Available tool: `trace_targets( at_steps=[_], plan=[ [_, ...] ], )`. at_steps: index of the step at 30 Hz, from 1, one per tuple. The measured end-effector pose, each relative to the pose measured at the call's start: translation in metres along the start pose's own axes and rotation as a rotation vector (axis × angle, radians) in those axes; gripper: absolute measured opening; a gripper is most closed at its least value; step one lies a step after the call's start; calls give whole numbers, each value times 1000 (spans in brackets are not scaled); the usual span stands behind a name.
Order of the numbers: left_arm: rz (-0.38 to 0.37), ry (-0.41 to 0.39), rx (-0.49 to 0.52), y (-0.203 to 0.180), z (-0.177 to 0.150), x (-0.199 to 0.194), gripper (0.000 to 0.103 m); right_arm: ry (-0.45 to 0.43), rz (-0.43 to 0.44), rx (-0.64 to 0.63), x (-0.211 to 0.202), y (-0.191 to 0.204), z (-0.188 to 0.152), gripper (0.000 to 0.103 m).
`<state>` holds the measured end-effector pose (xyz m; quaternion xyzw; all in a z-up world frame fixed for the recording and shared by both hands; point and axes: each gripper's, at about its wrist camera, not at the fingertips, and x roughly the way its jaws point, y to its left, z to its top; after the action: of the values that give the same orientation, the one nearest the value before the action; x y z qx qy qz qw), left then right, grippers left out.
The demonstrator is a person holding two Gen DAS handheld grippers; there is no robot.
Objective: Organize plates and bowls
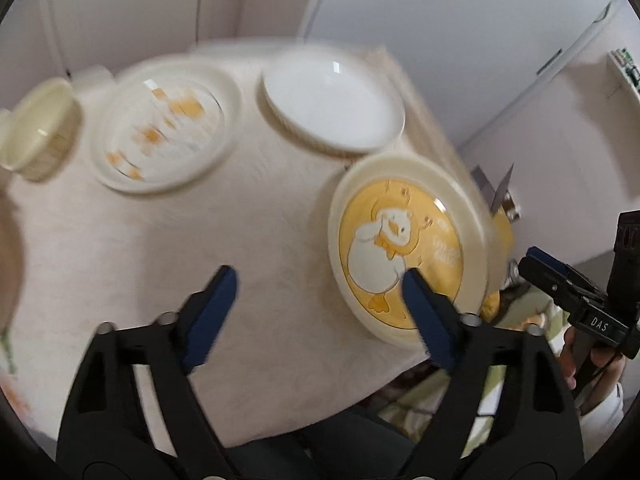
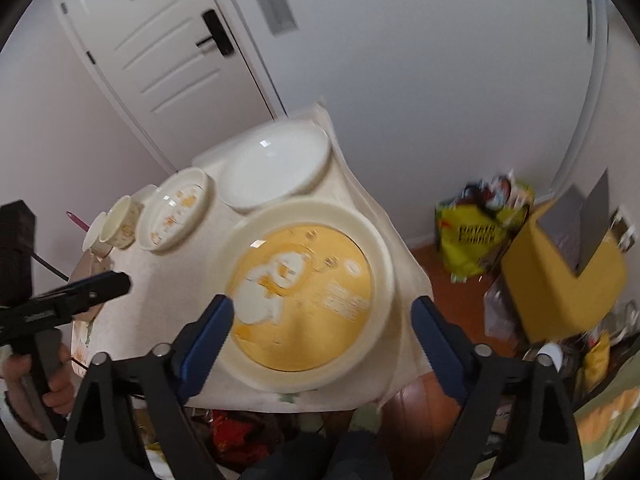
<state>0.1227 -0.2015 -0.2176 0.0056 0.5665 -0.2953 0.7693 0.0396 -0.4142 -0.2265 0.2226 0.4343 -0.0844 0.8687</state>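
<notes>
A yellow duck plate [image 1: 404, 252] [image 2: 304, 296] lies at the near right corner of the cloth-covered table [image 1: 248, 248]. A plain white plate [image 1: 332, 106] [image 2: 276, 172] lies behind it. A cream plate with orange squares [image 1: 164, 128] [image 2: 174, 210] and a cream bowl [image 1: 38, 136] [image 2: 118, 222] lie to the left. My left gripper [image 1: 316, 280] is open and empty above the table, left of the duck plate. My right gripper [image 2: 322, 312] is open and empty, its fingers on either side of the duck plate from above.
The table's right and near edges drop off close to the duck plate. A yellow box [image 2: 560, 280] and a yellow bag [image 2: 476, 236] stand on the floor to the right. A white door [image 2: 160, 48] is behind the table.
</notes>
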Motion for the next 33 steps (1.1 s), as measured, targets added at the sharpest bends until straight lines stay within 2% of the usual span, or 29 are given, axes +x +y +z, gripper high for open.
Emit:
trace_targets(
  at_steps=[3, 7, 9, 12, 16, 18, 23, 29, 32, 33],
  plan=[
    [-9, 52, -4, -6, 2, 25, 70, 43, 36, 17, 18, -17, 1, 68],
    [4, 94, 14, -9, 6, 50, 66, 82, 84, 23, 35, -30, 2, 60],
    [9, 112, 19, -11, 8, 56, 60, 98, 103, 31, 41, -35, 2, 50],
    [18, 132, 20, -13, 10, 67, 56, 111, 126, 41, 49, -42, 4, 37],
    [22, 148, 20, -15, 11, 77, 53, 107, 119, 37, 49, -47, 5, 36],
    [21, 157, 19, -14, 12, 81, 47, 118, 124, 34, 52, -49, 6, 36],
    [10, 171, 18, -14, 12, 94, 32, 138, 144, 27, 63, -51, 4, 22],
    [-12, 169, 49, -26, 14, 102, 24, 133, 137, 13, 71, -51, 8, 19],
    [58, 162, 113, -41, 13, 107, 25, 138, 114, -8, 72, -47, 12, 19],
    [60, 161, 122, -43, 13, 109, 25, 140, 108, -18, 72, -46, 12, 19]
  ],
)
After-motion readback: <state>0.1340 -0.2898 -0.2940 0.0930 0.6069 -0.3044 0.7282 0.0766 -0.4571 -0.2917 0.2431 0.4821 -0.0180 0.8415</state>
